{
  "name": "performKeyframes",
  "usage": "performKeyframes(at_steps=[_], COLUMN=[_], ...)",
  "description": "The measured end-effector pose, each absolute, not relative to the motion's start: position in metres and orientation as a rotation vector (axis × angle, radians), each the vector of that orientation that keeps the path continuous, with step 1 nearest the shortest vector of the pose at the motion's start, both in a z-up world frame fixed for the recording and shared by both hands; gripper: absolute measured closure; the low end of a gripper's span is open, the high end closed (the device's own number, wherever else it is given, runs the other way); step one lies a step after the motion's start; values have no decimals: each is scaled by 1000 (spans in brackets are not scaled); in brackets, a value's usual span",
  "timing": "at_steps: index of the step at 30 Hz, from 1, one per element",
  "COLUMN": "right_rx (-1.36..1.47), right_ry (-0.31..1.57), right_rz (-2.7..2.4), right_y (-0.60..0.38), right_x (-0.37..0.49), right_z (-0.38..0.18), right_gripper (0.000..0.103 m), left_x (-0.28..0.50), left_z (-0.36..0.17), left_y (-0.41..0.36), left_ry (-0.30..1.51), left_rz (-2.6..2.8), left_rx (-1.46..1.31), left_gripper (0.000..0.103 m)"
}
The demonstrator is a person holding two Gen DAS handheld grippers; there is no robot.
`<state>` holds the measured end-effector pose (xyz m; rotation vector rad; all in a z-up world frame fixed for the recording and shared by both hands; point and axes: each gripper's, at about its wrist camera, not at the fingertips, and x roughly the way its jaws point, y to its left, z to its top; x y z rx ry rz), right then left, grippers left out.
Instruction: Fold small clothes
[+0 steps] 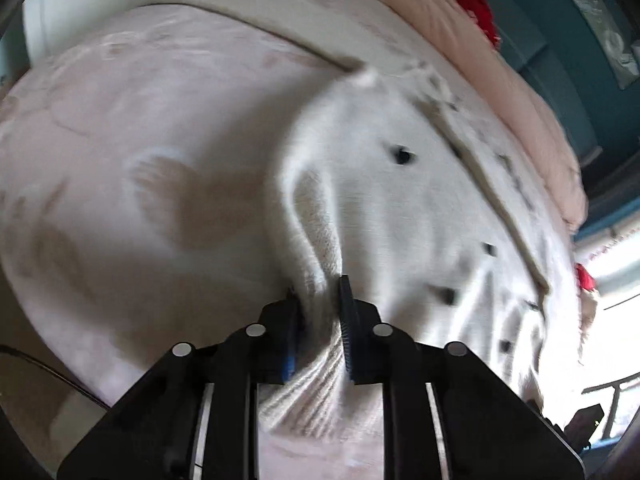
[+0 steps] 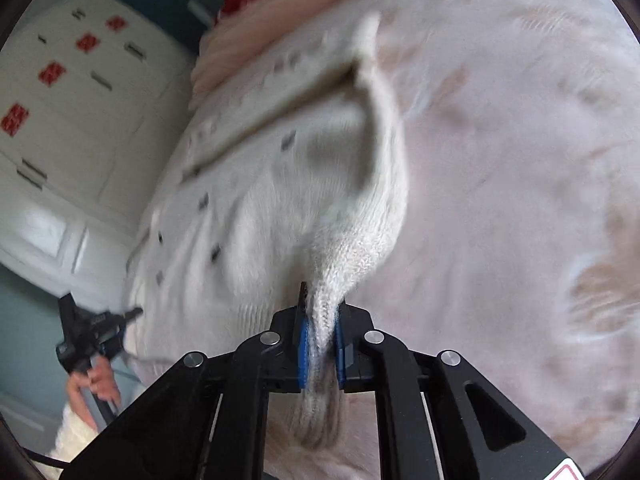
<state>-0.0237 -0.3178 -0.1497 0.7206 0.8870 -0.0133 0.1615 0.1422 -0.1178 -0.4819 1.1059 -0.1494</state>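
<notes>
A white knitted cardigan (image 1: 400, 208) with small dark buttons lies on a pale pink bedspread (image 1: 140, 120). My left gripper (image 1: 320, 308) is shut on a ribbed edge of the knit, which bunches between its pads and trails below them. In the right wrist view the same cardigan (image 2: 280, 200) rises in a fold to my right gripper (image 2: 322, 320), shut on a pinch of its knit edge. My left gripper (image 2: 134, 312) also shows there at the garment's left side, held by a hand (image 2: 94, 384). Both views are blurred.
A folded pink blanket (image 1: 500, 80) and a red item (image 1: 480, 12) lie at the far side of the bed against a teal wall. A white wardrobe (image 2: 80, 100) with red stickers stands beyond the bed's left edge. Bright window light falls at the right (image 1: 616, 280).
</notes>
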Motion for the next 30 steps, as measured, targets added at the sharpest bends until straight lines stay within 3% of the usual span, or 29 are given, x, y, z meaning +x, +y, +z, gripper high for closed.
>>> performKeyframes(at_steps=[6,14,17,19,20,24,29,30], right_rx=[558,457,429,426,438,507,694,759], right_ry=[882,1160,1082,986,908,867,943,964], right_rz=[-132,-134,-146,-161,-176,-166,-178,-156], right_y=[-347,-321,-334,-351,-366,-403,-439,-439], right_x=[-88,-121,-97,-73,-51,35,128,141], right_z=[-104,-153,-125,-98,-83,-86,-151,-166], right_gripper=[97,93,80,38,34,34,36,55], left_x=[121,85,97,106,114,139,155,160], left_z=[-100,-116,-96,-81,-70,-55,-50,-51], left_y=[105,119,120,121,119,110,95,91], left_ry=[1149,1255,1240,1189,1147,1080,1037,1033], left_rz=[-256,-193,-197,-189,-182,-189,-233,-240], left_rx=[-336,-251,-259,-243,-235,-243,-325,-328], left_gripper=[90,90,90,90,90,89,84,83])
